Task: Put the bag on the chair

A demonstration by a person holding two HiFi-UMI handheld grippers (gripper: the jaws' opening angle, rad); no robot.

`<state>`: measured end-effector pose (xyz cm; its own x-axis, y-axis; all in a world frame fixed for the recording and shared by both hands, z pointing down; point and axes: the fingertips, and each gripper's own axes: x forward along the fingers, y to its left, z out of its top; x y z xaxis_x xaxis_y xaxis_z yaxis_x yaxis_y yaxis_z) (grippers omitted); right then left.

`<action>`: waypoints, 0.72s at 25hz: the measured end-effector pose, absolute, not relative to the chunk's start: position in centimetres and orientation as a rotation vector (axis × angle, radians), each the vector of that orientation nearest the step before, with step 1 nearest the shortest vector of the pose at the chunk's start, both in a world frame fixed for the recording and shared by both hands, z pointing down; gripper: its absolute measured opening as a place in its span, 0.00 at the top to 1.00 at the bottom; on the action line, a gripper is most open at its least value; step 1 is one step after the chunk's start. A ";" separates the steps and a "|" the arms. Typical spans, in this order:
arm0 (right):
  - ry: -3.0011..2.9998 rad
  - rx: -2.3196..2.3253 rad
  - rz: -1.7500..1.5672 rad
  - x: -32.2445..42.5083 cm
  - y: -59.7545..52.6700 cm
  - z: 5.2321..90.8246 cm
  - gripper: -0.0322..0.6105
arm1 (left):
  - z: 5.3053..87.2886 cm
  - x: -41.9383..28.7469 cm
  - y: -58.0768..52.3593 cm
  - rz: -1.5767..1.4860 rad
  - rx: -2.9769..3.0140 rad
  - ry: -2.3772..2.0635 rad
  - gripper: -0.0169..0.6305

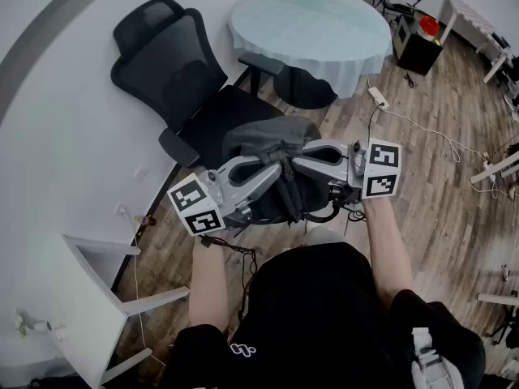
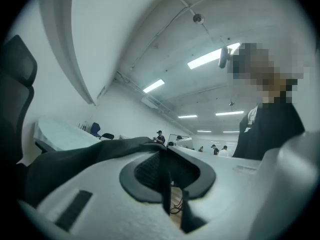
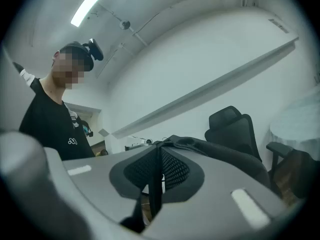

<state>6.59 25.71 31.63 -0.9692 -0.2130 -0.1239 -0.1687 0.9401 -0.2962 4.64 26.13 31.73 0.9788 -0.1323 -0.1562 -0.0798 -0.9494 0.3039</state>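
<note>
The black mesh office chair (image 1: 166, 67) stands at the left. The left gripper (image 1: 270, 165) is clamped on a dark strap of the dark grey fabric bag (image 1: 272, 136), which hangs over the front of the seat. The right gripper (image 1: 297, 160) is closed on another strap just beside it.

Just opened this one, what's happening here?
A person holds a claw in each hand. The left claw and right claw are both shut on the top strap of a dark grey fabric bag, holding it at the front edge of the black mesh office chair. Whether it rests on the seat yet is unclear.
</note>
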 end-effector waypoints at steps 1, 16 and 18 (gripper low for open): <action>2.944 -0.286 -0.429 6.5 25.8 31.6 0.90 | 31.7 4.6 26.3 -0.252 2.828 -0.160 0.92; 2.974 -0.221 -0.467 5.4 24.4 33.0 0.89 | 33.1 3.5 25.0 -0.292 2.803 -0.247 0.92; 2.982 -0.200 -0.454 4.6 22.4 33.2 0.89 | 33.3 2.7 23.0 -0.308 2.793 -0.266 0.92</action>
<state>4.62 22.41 33.22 -0.9842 -0.1480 -0.0971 -0.1124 0.9462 -0.3034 2.74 23.04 33.32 0.9595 -0.2158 -0.1810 -0.1473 -0.9323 0.3304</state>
